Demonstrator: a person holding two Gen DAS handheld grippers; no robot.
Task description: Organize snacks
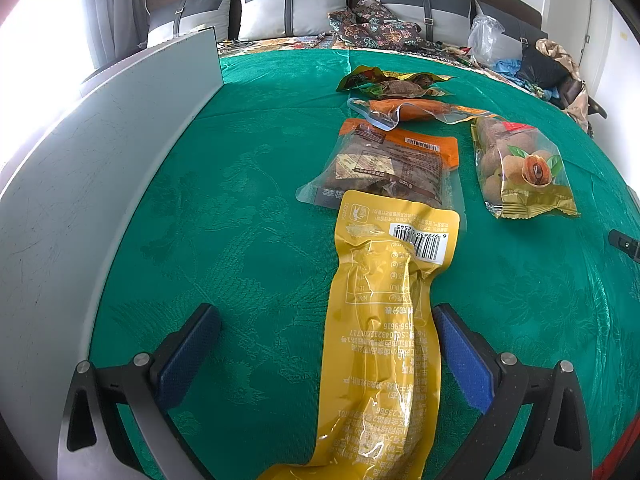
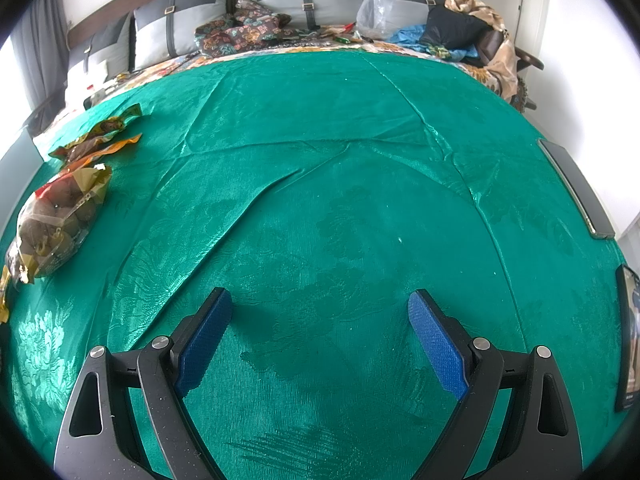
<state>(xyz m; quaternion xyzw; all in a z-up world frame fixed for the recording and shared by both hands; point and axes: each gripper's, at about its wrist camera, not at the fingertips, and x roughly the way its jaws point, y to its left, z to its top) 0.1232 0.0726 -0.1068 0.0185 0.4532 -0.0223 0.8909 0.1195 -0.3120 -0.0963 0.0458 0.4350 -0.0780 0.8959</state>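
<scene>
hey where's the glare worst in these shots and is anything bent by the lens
Left wrist view: window at upper left blown out white, sheen on the yellow packet. Right wrist view: soft shine along creases in the green cloth. Both views: fisheye bulges the cloth; corners dark.

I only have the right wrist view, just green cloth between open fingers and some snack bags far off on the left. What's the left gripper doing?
Observer: The left gripper is open, with a long yellow packet lying between its fingers.
Operator: Is it gripping that packet?
Observer: No. The left finger stands well clear of it; the right finger sits beside its edge, and I cannot tell whether they touch.
Operator: Anything else near it?
Observer: The packet's far end overlaps a clear bag with an orange label. A pale board stands along the left side.
</scene>
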